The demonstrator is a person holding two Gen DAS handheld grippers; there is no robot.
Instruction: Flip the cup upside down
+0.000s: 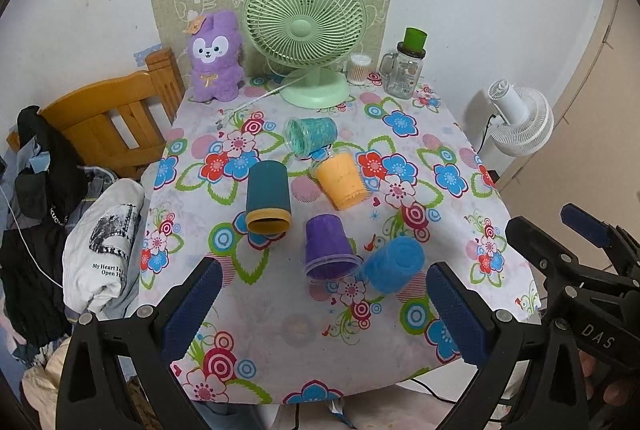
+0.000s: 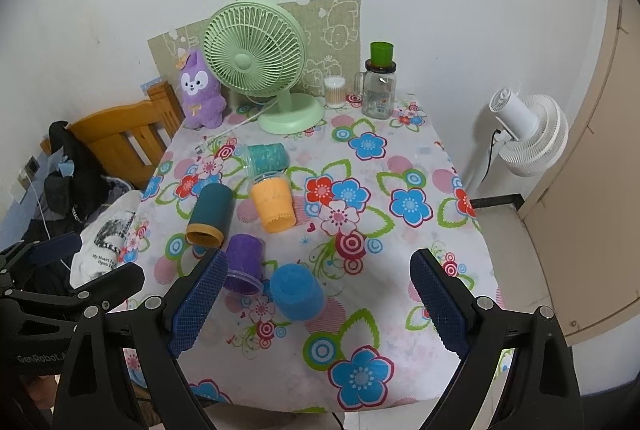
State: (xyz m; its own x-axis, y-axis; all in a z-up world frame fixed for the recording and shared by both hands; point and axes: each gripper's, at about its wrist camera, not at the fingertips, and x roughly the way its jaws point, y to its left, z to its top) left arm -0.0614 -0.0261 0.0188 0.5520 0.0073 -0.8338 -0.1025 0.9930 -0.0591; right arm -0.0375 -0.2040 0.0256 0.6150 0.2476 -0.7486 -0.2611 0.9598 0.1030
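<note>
Several cups lie on their sides on the flowered tablecloth (image 1: 432,134): a teal cup (image 1: 312,135) (image 2: 266,157), an orange cup (image 1: 342,180) (image 2: 274,204), a dark teal cup with a yellow rim (image 1: 268,196) (image 2: 210,216), a purple cup (image 1: 329,246) (image 2: 244,262) and a blue cup (image 1: 394,264) (image 2: 296,290). My left gripper (image 1: 324,314) is open and empty above the table's near edge, in front of the purple and blue cups. My right gripper (image 2: 320,306) is open and empty, just to the right of the blue cup.
A green desk fan (image 1: 306,30), a purple plush toy (image 1: 216,58), a cotton-swab jar (image 1: 359,68) and a glass jar with a green lid (image 1: 404,70) stand at the back. A wooden chair (image 1: 112,118) with clothes is left. A white floor fan (image 1: 520,122) stands right.
</note>
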